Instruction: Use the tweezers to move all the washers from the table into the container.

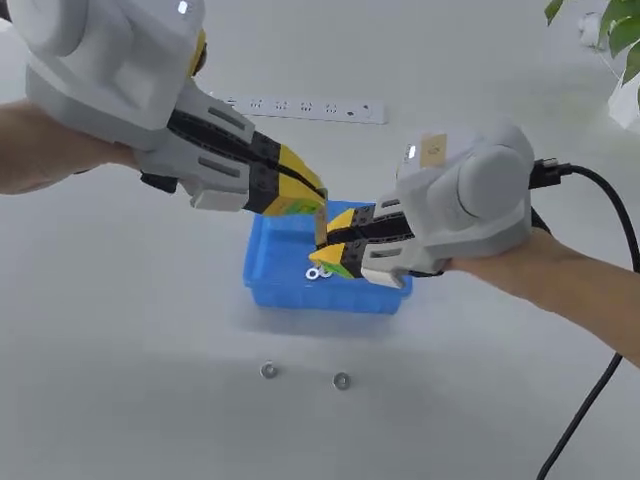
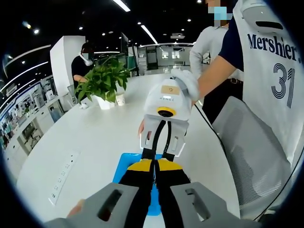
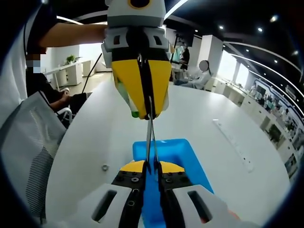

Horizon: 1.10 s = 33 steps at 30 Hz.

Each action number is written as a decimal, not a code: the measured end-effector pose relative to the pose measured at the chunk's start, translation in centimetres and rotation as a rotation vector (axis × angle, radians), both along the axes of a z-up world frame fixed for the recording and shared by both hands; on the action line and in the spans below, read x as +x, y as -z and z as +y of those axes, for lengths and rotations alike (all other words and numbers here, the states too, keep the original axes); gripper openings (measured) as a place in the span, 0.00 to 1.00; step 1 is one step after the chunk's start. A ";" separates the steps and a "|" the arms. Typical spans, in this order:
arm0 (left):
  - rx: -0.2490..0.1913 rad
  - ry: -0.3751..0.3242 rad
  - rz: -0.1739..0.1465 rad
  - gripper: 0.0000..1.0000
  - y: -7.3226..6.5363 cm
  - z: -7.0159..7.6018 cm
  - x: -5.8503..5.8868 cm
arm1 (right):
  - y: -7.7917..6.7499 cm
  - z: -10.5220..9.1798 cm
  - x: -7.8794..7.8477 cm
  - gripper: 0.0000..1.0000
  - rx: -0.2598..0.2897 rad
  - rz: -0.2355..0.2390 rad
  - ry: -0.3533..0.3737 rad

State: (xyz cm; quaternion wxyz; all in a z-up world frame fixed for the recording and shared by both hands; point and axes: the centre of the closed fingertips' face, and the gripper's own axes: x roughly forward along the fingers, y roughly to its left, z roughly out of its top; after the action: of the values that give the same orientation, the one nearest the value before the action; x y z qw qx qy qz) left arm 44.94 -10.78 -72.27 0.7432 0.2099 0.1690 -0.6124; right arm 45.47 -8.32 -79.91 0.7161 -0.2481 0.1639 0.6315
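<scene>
A blue container (image 1: 270,285) sits mid-table with a few washers (image 1: 320,272) inside. Two more washers (image 1: 268,371) (image 1: 341,380) lie on the white table in front of it; one washer (image 3: 104,167) shows left of the container (image 3: 173,149). Thin metal tweezers (image 3: 150,137) span between the two grippers above the container. My left gripper (image 1: 315,203) (image 2: 155,165) is shut on their upper end. My right gripper (image 1: 328,255) (image 3: 151,167) is shut on their lower part. Whether the tweezer tips hold a washer is hidden.
A white power strip (image 1: 300,108) lies behind the container. A potted plant (image 1: 615,30) stands at the far right corner. A black cable (image 1: 600,380) trails from the right gripper over the table. A person in a numbered jersey (image 2: 266,71) stands beside a grey chair (image 2: 251,156).
</scene>
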 end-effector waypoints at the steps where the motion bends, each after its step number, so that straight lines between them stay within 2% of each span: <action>1: 0.001 0.002 -0.001 0.05 -0.1 0.0 -0.2 | -0.1 0.1 -0.2 0.11 -0.002 -0.003 -0.003; 4: -0.003 0.008 -0.010 0.05 -0.9 -0.1 -1.9 | -0.7 0.3 -1.1 0.11 -0.001 -0.012 -0.016; 6: 0.002 0.011 -0.016 0.05 -1.2 0.1 -2.6 | -0.8 0.4 -1.6 0.11 -0.001 -0.017 -0.022; 8: 0.009 0.015 -0.021 0.05 -1.0 0.3 -2.7 | -1.0 0.6 -2.2 0.11 0.004 -0.015 -0.027; 10: 0.020 0.019 -0.027 0.05 -1.3 0.4 -3.6 | -1.0 0.8 -2.7 0.11 0.002 -0.016 -0.033; 14: 0.023 0.018 -0.019 0.05 -0.9 1.0 -4.1 | -1.0 1.3 -4.0 0.11 0.003 -0.009 -0.047; 20: 0.026 0.005 0.006 0.05 -0.2 0.9 -3.6 | -0.2 2.1 -5.9 0.11 0.003 0.013 -0.060; 33: 0.025 -0.001 0.052 0.05 -0.2 0.5 -3.5 | 1.7 3.1 -8.3 0.11 -0.008 0.054 -0.086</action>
State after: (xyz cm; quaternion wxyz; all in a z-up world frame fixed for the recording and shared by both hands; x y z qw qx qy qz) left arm 41.47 -10.24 -72.12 0.7363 0.2030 0.1963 -0.6149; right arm 37.14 -5.23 -81.59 0.6826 -0.2407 0.1750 0.6675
